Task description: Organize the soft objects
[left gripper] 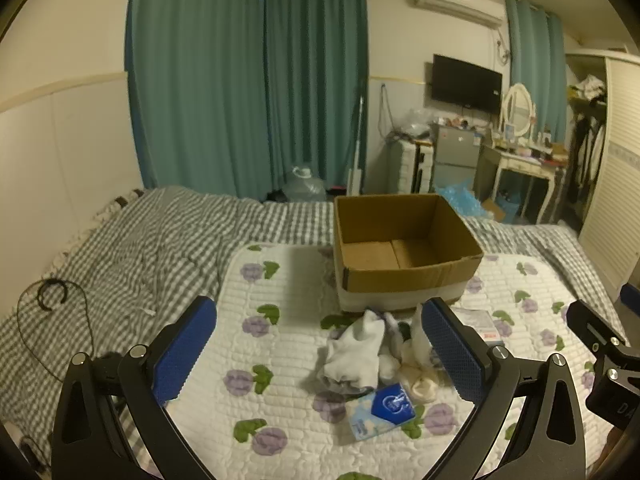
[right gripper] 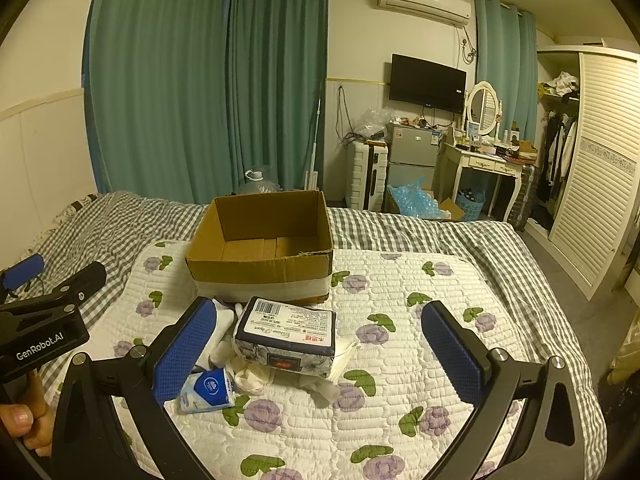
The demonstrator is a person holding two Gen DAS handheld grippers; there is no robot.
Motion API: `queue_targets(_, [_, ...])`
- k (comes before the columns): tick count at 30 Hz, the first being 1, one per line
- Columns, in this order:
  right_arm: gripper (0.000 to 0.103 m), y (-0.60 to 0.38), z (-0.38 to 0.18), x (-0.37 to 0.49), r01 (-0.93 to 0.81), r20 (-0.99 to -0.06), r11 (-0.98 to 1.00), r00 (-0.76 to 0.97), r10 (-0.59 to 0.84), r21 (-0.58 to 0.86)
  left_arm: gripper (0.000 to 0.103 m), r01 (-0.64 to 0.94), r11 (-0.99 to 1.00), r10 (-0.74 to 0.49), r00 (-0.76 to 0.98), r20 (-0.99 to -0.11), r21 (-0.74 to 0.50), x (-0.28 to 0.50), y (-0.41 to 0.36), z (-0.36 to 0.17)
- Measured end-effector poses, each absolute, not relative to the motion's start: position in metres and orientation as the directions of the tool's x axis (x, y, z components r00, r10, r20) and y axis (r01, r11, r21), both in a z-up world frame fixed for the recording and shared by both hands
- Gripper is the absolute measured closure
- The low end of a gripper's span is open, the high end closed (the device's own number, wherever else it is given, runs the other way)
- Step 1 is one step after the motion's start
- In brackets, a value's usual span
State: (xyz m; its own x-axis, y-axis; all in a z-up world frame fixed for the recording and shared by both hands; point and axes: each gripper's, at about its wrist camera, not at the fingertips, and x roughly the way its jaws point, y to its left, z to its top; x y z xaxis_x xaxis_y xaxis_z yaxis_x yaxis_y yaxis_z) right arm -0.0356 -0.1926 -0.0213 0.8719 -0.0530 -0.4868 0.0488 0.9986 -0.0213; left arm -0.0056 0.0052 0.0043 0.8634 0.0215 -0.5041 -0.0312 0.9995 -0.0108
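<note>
An open cardboard box (left gripper: pixel 404 248) (right gripper: pixel 260 240) stands empty on the flowered quilt (left gripper: pixel 280 360) (right gripper: pixel 400 360). In front of it lies a heap of white socks (left gripper: pixel 356 352) (right gripper: pixel 224 324), a small blue tissue pack (left gripper: pixel 382 410) (right gripper: pixel 206 392) and a large wrapped tissue pack (right gripper: pixel 286 336) (left gripper: pixel 478 322). My left gripper (left gripper: pixel 320 356) is open above the heap, holding nothing. My right gripper (right gripper: pixel 320 356) is open too, with the large tissue pack between its blue fingers (right gripper: pixel 182 354) without touching them.
A grey checked duvet (left gripper: pixel 140 248) covers the bed's left side, with a black cable (left gripper: pixel 48 300) on it. Past the bed stand teal curtains (right gripper: pixel 208 80), a dressing table (right gripper: pixel 488 160), a small fridge (right gripper: pixel 412 152) and a wardrobe (right gripper: pixel 592 168). A hand (right gripper: pixel 24 424) holds the left gripper.
</note>
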Motion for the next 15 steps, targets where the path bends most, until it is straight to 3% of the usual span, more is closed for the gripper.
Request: queue_targets(15, [0.000,-0.1883,-0.0260,-0.0324,0.040,-0.491,0.999,0.870,-0.044,-0.018,0.000,-0.039,0.999,0.023,0.857,-0.515,-0.020,-0.0053,0.0060,0.0009])
